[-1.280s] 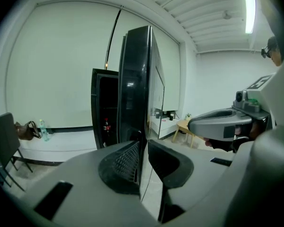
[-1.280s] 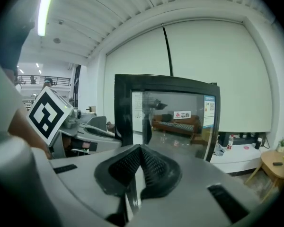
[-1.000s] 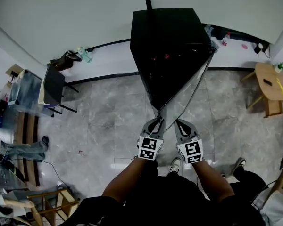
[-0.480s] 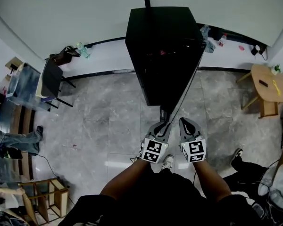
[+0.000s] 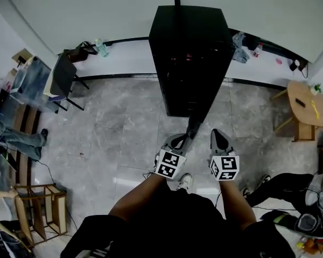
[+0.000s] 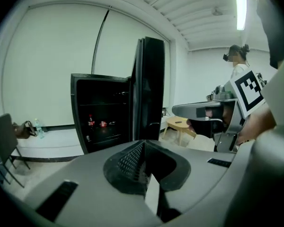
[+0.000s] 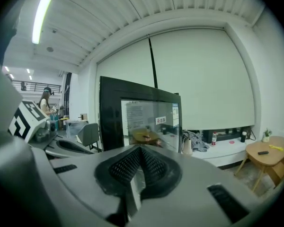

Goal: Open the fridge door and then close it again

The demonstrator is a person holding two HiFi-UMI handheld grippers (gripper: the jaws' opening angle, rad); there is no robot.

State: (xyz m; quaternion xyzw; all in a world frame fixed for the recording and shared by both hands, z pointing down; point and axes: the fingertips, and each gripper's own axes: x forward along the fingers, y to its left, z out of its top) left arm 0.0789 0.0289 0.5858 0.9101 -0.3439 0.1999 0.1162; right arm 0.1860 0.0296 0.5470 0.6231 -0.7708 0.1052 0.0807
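While you stand facing the fridge (image 5: 191, 36), its fridge door (image 5: 196, 123) stands wide open toward you. It is edge-on between your two grippers, with the black cabinet open on the left gripper's side. Your left gripper (image 5: 180, 138) sits right at the door's near edge. Its fingers are clenched, pad against pad, with nothing I can make out between them. Whether the tips touch the door cannot be told. Your right gripper (image 5: 217, 134) hangs just beside the door on its outer side, apart from it. Its jaws are likewise pressed together and empty.

Look into the cabinet through the left gripper view and you see dark shelves. On one of them a dark bottle (image 6: 90, 121) with a red label stands upright beside a small red item (image 6: 103, 123) that looks like a can. The other shelves are too dim to read. From the right gripper view the door's outer face shows a glass pane (image 7: 146, 122) in a black frame, with a white sticker (image 7: 161, 120) near its upper right.

Along the wall ledge a water bottle (image 5: 100, 47) stands to the left of the fridge. A crumpled cloth (image 5: 239, 38) and a red-capped bottle (image 5: 257, 48) are to its right. A round wooden table (image 5: 304, 117) at your far right carries a yellow item (image 5: 315, 108) and a small dark one (image 5: 300, 102). A dark chair (image 5: 62, 87) stands well off to the left.
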